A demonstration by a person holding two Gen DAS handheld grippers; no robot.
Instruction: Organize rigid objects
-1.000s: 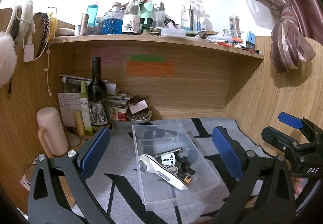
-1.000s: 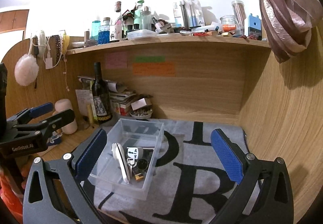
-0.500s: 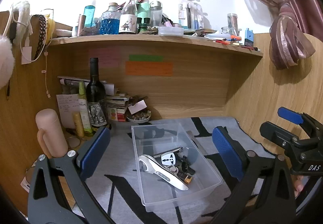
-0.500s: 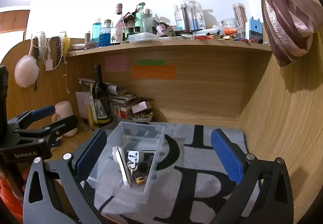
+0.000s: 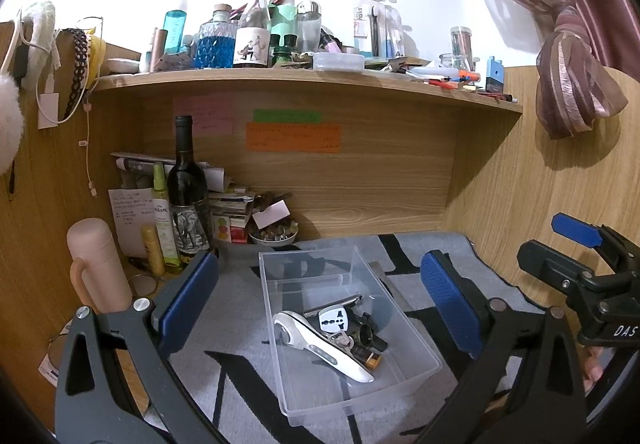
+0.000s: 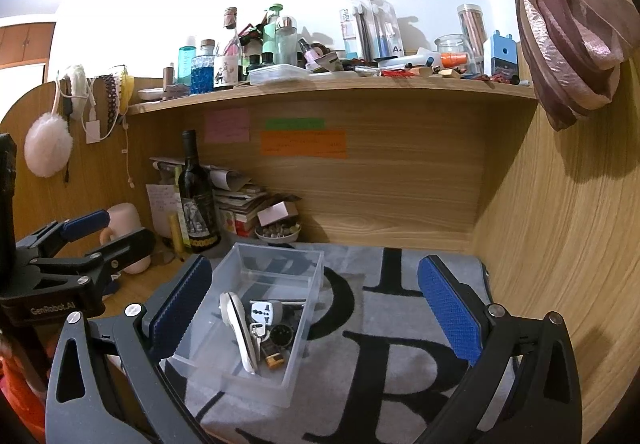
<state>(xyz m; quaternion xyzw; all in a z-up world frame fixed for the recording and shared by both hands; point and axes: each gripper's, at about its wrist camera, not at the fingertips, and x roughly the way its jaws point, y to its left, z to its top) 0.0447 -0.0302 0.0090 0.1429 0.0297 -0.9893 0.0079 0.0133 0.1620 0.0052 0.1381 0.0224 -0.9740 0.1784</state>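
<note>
A clear plastic bin [image 5: 416, 368] [image 6: 308, 284] rests on the grey lettered mat. Inside lie a white-handled tool [image 5: 320, 344] [image 6: 240, 332], a white plug adapter [image 5: 334, 320] [image 6: 262, 311], a metal rod, keys and small dark parts. My left gripper [image 5: 320, 300] hangs open above and in front of the bin, nothing between its blue pads. My right gripper [image 6: 316, 304] is open too, empty, held over the mat just right of the bin. Each gripper appears at the edge of the other's view.
A wine bottle [image 5: 188, 188], spray bottles, a pink flask [image 5: 96, 264], stacked papers and a small bowl [image 5: 274, 234] crowd the back left corner. The shelf [image 5: 304, 78] above holds several bottles and stationery. Wooden walls close in left, back and right. A curtain [image 5: 572, 80] hangs right.
Both grippers have risen and drawn back slightly, so the bin sits a little lower and farther in view. The bin and its contents have not moved.
</note>
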